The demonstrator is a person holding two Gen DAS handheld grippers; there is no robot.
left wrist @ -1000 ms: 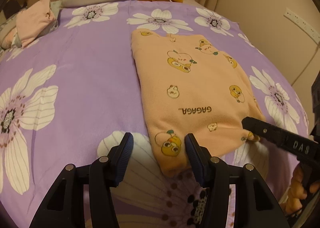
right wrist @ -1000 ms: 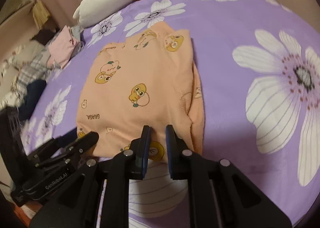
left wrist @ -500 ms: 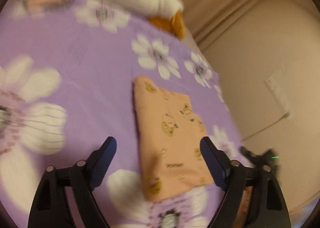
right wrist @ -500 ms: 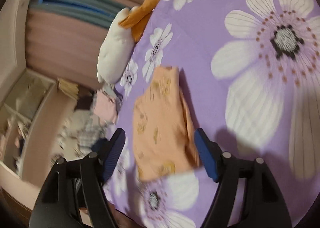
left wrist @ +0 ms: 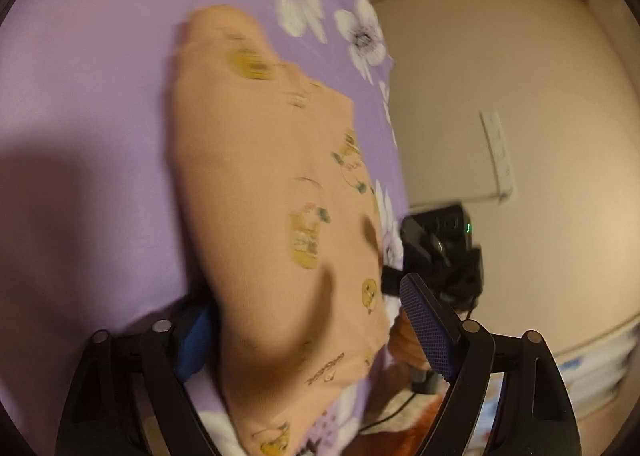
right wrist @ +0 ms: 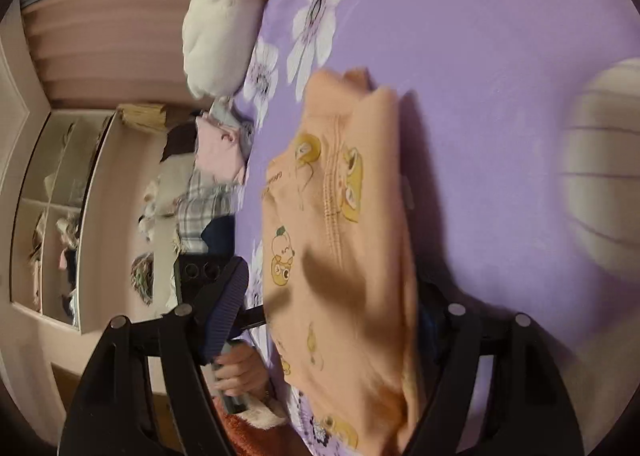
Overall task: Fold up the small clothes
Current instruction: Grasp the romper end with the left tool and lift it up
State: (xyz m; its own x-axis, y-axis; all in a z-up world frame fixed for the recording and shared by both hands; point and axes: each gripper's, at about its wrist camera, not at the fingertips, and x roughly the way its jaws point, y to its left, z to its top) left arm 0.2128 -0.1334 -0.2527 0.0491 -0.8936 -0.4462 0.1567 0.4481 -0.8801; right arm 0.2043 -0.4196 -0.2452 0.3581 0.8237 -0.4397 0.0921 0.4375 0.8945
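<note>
Peach garment [left wrist: 280, 191] folded on the purple bed [left wrist: 88, 103], straddled by both claws.
Left claw [left wrist: 316, 336] and right claw [right wrist: 328, 320] gape wide, gripping nothing; its long axis runs away between each claw's fingers.

Garment [left wrist: 276, 191] | peach, cartoon-duck print, folded | flat on purple floral sheet | frame centre, running to lower edge; blurred

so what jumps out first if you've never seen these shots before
The peach garment printed with yellow cartoon ducks fills the middle of both views, lying folded on a purple bedspread with big white flowers. The left gripper and the right gripper each straddle its near end, fingers wide apart. A white and orange plush toy lies at the far end of the bed.
</note>
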